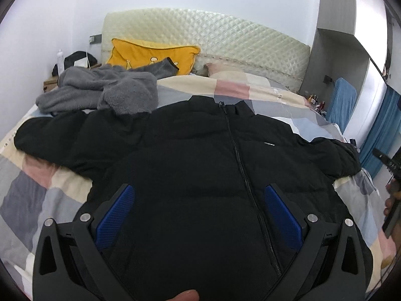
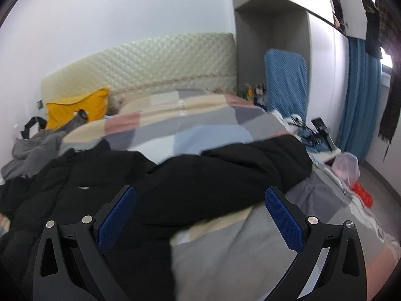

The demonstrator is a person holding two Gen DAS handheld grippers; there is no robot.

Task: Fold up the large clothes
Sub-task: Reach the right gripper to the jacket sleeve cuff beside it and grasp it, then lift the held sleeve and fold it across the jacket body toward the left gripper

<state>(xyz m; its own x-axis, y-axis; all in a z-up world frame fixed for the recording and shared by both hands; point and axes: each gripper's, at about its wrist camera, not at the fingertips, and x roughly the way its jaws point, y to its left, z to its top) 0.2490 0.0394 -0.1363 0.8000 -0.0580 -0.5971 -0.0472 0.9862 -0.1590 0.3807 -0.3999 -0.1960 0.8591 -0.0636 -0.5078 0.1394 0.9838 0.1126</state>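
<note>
The black jacket (image 1: 200,155) lies spread, zipped, unfolded. My left gripper (image 1: 199,200) and right gripper (image 2: 200,202) gape wide, empty — next, pinch its right sleeve (image 2: 250,160) and fold inward.

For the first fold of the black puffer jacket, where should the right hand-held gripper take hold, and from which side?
Probably the cuff end of the sleeve that stretches toward the bed's edge. The black puffer jacket lies flat, zipped, front up, sleeves spread, so that end lies free. Come in from the outer bed edge with the open right hand-held gripper, jaws across the sleeve's thickness, then carry it over the chest.
</note>
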